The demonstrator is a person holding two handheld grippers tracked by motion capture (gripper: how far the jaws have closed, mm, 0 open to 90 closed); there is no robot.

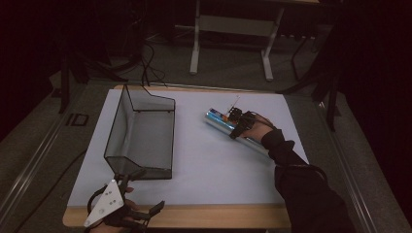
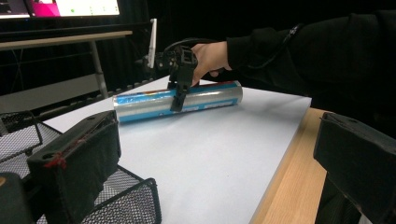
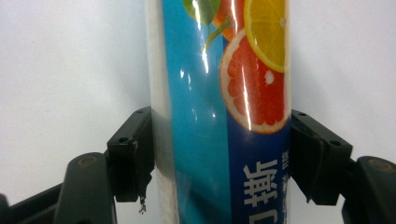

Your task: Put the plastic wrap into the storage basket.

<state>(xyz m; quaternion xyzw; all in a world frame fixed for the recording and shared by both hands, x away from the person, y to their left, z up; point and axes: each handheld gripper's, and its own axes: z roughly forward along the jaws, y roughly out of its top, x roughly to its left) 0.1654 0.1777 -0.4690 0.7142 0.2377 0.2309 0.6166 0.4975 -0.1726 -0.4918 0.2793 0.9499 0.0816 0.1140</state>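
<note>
– Risk on the left side first?

– Little there. Left claw (image 2: 217, 140) parked by the near edge of the counter (image 1: 209, 165), jaws wide apart, nothing between them. Close to the near corner of the mesh basket (image 1: 116, 121), though. Could knock that light wire frame askew if swung inward carelessly.

– And the basket itself?

– Standing open on the left half of the counter, well apart from the roll. Narrow enough, by the look of it, to snag a long thing brought in crosswise. Better to line it up lengthwise before lowering.

– Further right, then?

– Roll (image 1: 218, 120) of wrap, lying flat on the right half of the counter, angled toward the far side. Right claw (image 1: 236, 124) clamped across it, pads pressed on both flanks, as seen close up in the right gripper view.

– Weak point?

– Glossy, round, slick wrapper. Gripped somewhere near the middle, yet hard to judge whether truly at the balance point. Likely to dip at one end on lifting, or to twist and slide between the pads. Might also dent if squeezed harder to make up for that.

– Remedy?

– Lift slowly, keep level, watch for droop before crossing over to the basket.
</note>
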